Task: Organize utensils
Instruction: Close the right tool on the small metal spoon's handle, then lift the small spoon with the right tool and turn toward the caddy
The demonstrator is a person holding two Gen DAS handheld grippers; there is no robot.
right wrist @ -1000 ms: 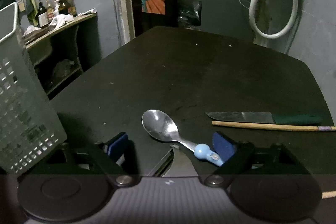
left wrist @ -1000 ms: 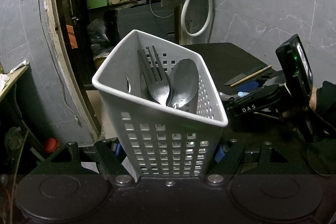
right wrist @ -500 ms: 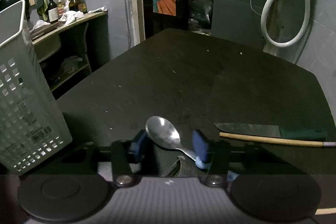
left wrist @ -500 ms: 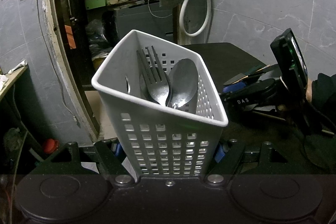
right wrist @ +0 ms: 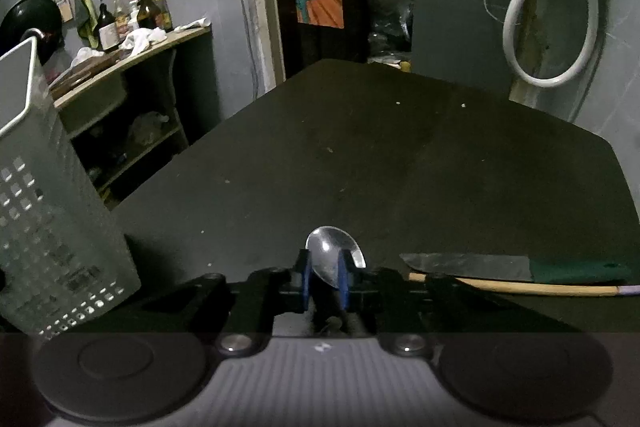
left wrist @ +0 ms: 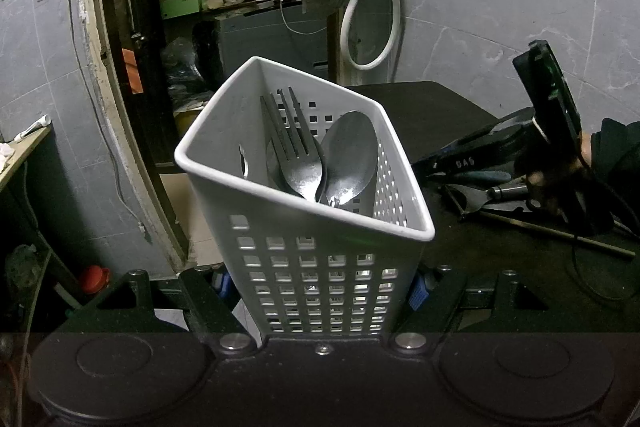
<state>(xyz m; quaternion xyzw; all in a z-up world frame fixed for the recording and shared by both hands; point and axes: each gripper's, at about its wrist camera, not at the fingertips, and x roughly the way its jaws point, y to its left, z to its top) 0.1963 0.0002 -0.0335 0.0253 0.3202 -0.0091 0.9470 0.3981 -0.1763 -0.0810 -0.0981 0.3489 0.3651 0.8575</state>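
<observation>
1. Small spoon (right wrist: 334, 259) low over the dark table (right wrist: 400, 155), bowl poking forward out of the right claw (right wrist: 325, 279); its jaws have just been closing, blue pads now clamped on the spoon.
2. White perforated basket (left wrist: 320, 267) gripped at its base by the left claw (left wrist: 320, 291); fork (left wrist: 294, 155) and large spoon (left wrist: 350, 159) stand inside.
3. Knife (right wrist: 512, 267) and chopstick (right wrist: 520, 289) lie just right of the right claw.

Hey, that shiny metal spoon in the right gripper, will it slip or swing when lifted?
The shiny metal spoon looks stiff but slick, so it may slip. The right gripper has just closed on its neck, bowl forward, so it might pivot.
</observation>
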